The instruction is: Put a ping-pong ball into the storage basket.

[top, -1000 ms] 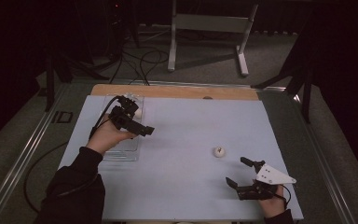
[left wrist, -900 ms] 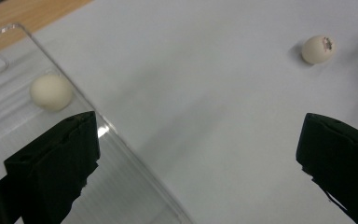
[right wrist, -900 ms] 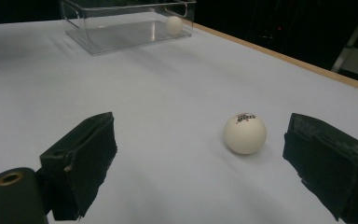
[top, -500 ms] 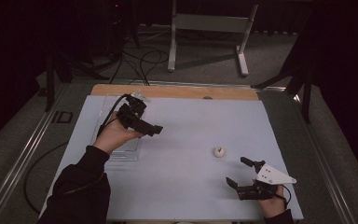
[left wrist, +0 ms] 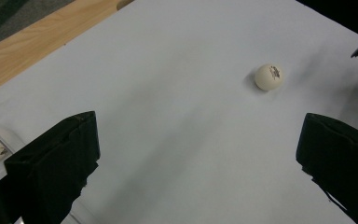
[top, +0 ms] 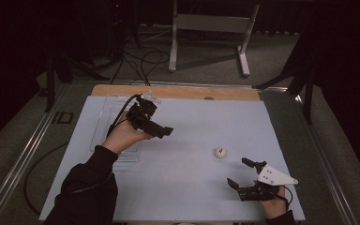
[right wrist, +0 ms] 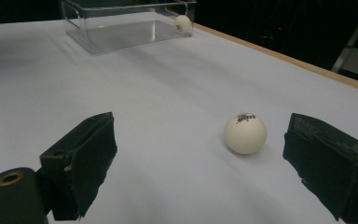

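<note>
White ball (top: 221,152) is sitting on the pale sheet of the table (top: 192,187), toward 4 o'clock from table centre, open sheet all round it, well clear of every edge. Round, so no long axis; its printed mark is facing up. Right gripper (top: 246,173) is resting at 5 o'clock of the ball, jaws apart, ball lying near between them in the right gripper view. Left gripper (top: 166,132) is hovering at 10 o'clock of the ball, jaws wide apart, empty; since 1.0 s ago it has moved off the clear tray (top: 104,123) toward the ball. Second ball (right wrist: 182,23) is lying in the tray's corner.
</note>
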`<action>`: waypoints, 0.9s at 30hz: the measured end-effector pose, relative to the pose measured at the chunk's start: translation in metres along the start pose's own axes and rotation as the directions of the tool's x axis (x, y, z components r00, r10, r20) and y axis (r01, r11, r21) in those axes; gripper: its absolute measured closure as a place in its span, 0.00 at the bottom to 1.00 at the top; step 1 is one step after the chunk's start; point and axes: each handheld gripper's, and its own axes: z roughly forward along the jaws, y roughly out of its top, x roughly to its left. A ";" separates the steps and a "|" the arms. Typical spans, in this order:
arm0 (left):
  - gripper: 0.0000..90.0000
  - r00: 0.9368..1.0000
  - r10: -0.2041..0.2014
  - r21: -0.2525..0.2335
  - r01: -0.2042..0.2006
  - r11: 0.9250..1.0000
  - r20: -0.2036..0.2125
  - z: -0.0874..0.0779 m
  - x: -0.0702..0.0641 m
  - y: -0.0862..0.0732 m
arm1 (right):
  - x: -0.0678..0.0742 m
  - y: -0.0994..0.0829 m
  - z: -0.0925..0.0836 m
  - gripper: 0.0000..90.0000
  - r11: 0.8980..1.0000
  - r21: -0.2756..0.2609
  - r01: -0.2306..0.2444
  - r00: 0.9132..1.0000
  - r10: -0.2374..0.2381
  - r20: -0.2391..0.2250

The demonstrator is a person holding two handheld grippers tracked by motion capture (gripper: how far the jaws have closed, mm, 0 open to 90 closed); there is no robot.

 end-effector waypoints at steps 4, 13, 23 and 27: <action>0.01 1.000 0.014 -0.006 -0.014 1.000 0.013 0.004 -0.005 0.004 | 0.000 0.000 0.000 0.10 1.000 0.000 0.001 1.000 -0.001 0.000; 0.01 0.999 0.033 -0.009 -0.033 0.999 0.038 0.015 -0.016 0.013 | 0.000 0.000 0.000 0.10 1.000 -0.001 -0.001 1.000 0.001 -0.001; 0.01 0.994 0.065 -0.011 -0.064 0.998 0.085 0.031 -0.030 0.021 | 0.000 0.000 0.000 0.10 1.000 0.000 0.001 1.000 -0.001 0.000; 0.01 0.993 0.076 -0.019 -0.075 0.997 0.094 0.037 -0.036 0.026 | 0.000 0.000 0.000 0.10 1.000 0.000 0.000 1.000 0.000 -0.001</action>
